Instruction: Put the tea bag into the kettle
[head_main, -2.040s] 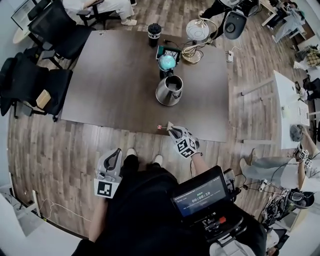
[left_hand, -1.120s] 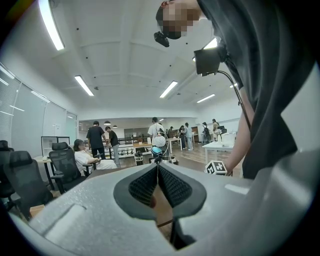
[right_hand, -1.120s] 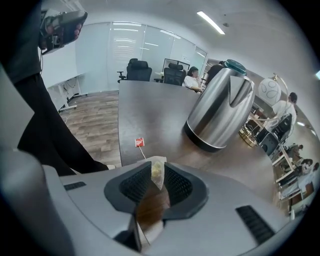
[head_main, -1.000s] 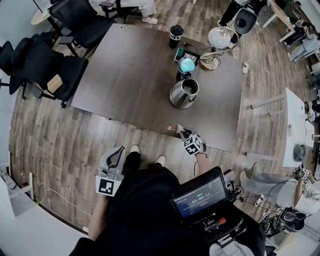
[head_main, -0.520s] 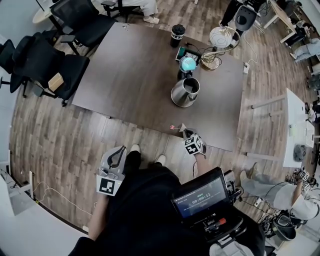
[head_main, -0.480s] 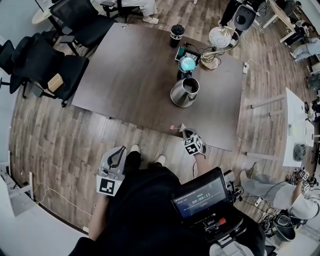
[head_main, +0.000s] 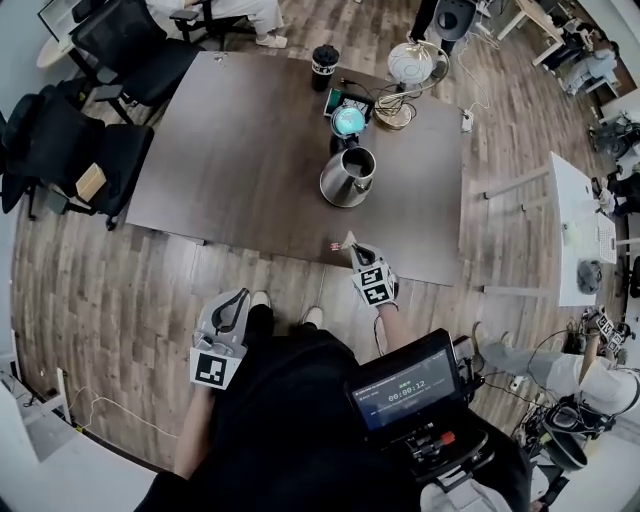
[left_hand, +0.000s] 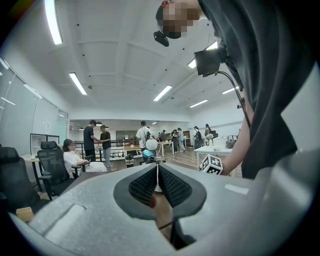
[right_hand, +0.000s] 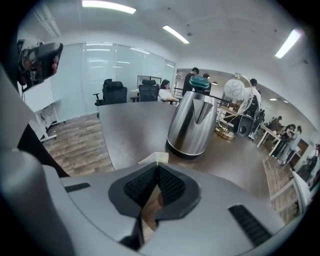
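Clearly nearer the kettle (head_main: 347, 177), the right hand-held gripper (head_main: 353, 250) clamps the tea bag (right_hand: 154, 159), kettle straight ahead; left hand-held gripper (head_main: 236, 300) closed, empty.

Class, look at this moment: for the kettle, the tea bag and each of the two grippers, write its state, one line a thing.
kettle: upright on the table, mouth uncovered, no tea bag in it yet.
tea bag: pinched at the jaw tips, short of the kettle.
right gripper: shut on the tea bag.
left gripper: shut, nothing between its jaws.
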